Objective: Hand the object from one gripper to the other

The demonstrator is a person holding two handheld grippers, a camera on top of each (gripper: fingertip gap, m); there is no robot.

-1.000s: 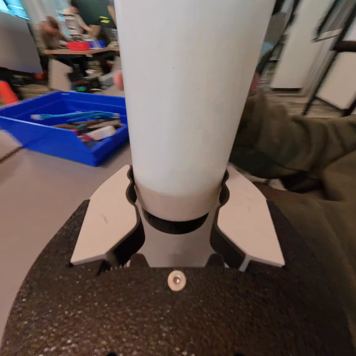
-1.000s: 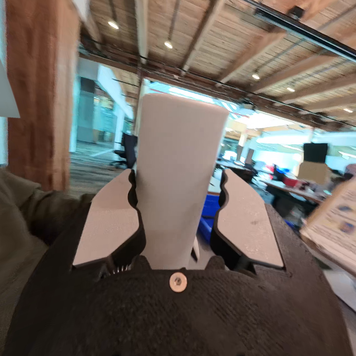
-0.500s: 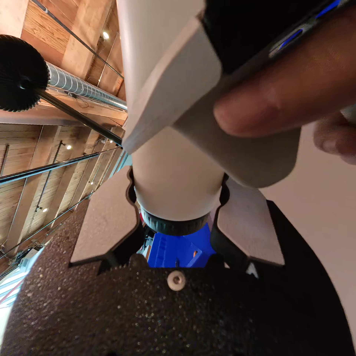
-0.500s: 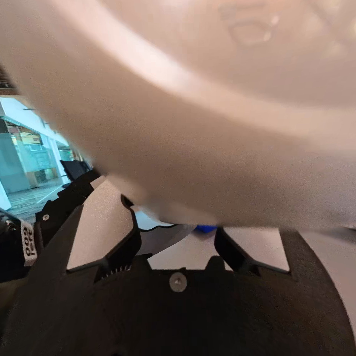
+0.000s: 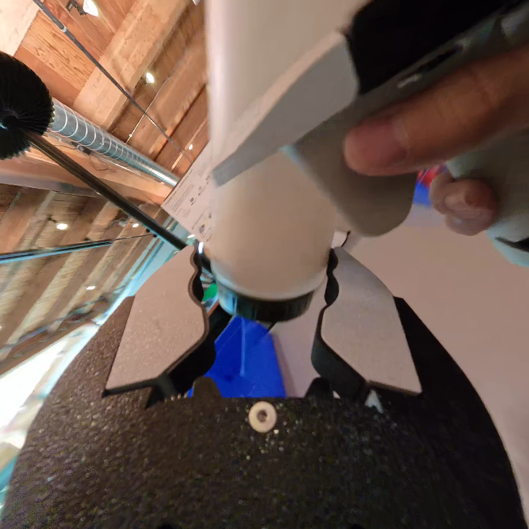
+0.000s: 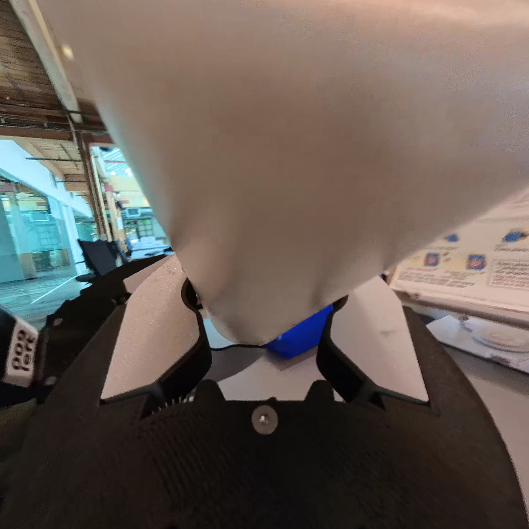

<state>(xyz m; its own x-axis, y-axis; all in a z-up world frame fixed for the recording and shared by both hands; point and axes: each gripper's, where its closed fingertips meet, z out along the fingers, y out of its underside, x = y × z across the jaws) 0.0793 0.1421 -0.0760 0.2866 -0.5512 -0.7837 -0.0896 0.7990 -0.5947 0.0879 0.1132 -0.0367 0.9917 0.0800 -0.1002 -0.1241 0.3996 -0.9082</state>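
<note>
left wrist: bottle [image 5: 272, 223] is seen between the left gripper [image 5: 264, 274] fingers, apparently loosened, its grip unclear; right gripper [image 5: 286, 137] is clamped higher up | right wrist: bottle [image 6: 286, 171] is pinched by the right gripper [image 6: 264, 297]; bin [image 6: 300, 337] is seen behind.

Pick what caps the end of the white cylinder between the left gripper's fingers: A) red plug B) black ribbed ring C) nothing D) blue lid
B: the white cylindrical bottle ends in a black ribbed ring between the left gripper's fingers.
</note>
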